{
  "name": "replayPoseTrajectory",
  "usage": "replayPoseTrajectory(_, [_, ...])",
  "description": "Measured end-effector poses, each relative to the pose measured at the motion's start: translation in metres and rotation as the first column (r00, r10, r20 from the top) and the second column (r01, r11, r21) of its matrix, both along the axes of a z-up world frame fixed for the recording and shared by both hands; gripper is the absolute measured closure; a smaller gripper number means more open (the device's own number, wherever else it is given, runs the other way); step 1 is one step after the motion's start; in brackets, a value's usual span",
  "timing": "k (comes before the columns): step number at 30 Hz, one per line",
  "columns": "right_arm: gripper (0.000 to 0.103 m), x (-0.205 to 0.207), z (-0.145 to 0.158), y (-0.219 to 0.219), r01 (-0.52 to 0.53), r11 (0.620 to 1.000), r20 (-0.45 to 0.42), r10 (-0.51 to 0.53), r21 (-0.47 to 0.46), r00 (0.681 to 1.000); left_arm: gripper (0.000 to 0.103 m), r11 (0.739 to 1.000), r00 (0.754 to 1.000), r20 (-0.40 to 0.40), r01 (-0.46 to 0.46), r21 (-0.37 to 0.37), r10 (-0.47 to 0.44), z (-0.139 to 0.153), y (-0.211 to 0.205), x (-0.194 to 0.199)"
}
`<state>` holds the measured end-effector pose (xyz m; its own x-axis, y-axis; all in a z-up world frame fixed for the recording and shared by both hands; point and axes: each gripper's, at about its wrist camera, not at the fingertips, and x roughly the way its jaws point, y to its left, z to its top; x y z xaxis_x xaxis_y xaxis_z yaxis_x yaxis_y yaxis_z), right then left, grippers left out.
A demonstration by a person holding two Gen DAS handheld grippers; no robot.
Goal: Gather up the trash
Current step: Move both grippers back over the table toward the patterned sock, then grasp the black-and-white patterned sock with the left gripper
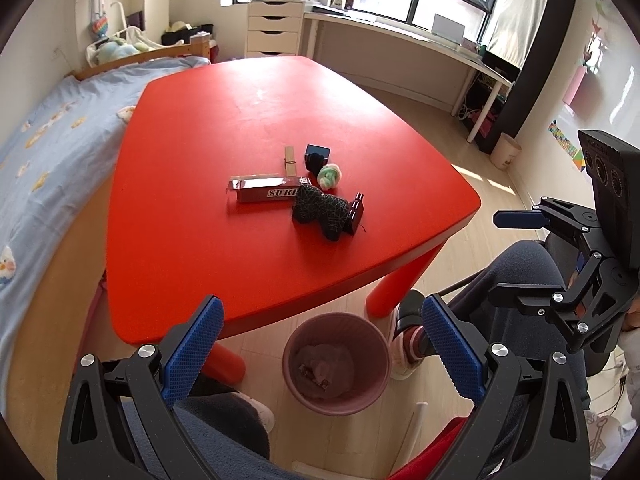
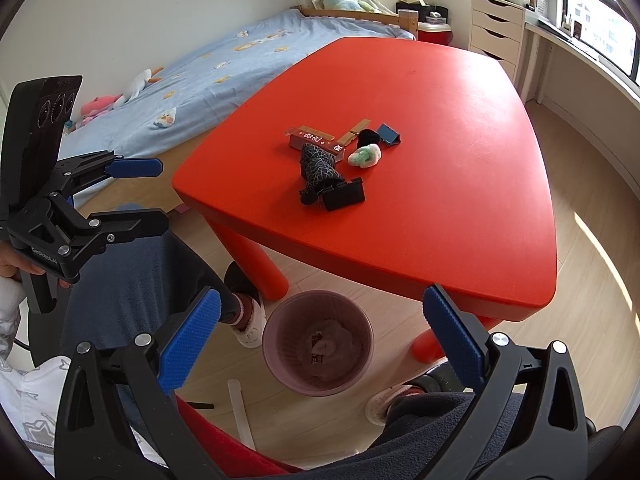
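A pile of items lies on the red table (image 1: 208, 128): a red carton (image 1: 264, 190), a black patterned sock (image 1: 320, 210), a black clip (image 1: 355, 210), a green-white ball (image 1: 330, 175), a wooden clothespin (image 1: 289, 161) and a blue clip (image 1: 319, 153). The pile shows in the right wrist view too, with the carton (image 2: 316, 142) and sock (image 2: 318, 170). A pink bin (image 1: 336, 364) with trash inside stands on the floor by the table; it shows in the right wrist view as well (image 2: 318, 354). My left gripper (image 1: 322, 354) is open and empty above the bin. My right gripper (image 2: 320, 344) is open and empty.
A bed with a blue cover (image 1: 44, 148) runs along the table's far side. A white drawer unit (image 1: 274, 28) and a desk (image 1: 400, 36) stand under the window. My legs and shoe (image 2: 248, 320) are beside the bin. A small cream bin (image 1: 505, 151) stands by the wall.
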<state>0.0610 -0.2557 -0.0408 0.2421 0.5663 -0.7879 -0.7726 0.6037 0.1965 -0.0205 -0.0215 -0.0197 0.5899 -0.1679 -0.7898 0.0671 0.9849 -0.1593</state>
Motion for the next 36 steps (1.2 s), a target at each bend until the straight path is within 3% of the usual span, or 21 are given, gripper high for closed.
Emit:
replayPoseTrajectory(15, [0.004, 0.034, -0.004, 0.027, -0.087, 0.995, 0.033, 0.089, -0.057, 0.995, 0.008, 0.997, 0.997, 0.000, 0.080, 0.015, -0.080, -0.002, 0.005, 0.040])
replayPoseTrajectory(36, [0.004, 0.068, -0.032, 0.053, -0.151, 0.982, 0.010, 0.153, -0.111, 0.988, 0.008, 0.983, 0.982, -0.062, 0.181, 0.016, -0.180, -0.031, 0.004, 0.104])
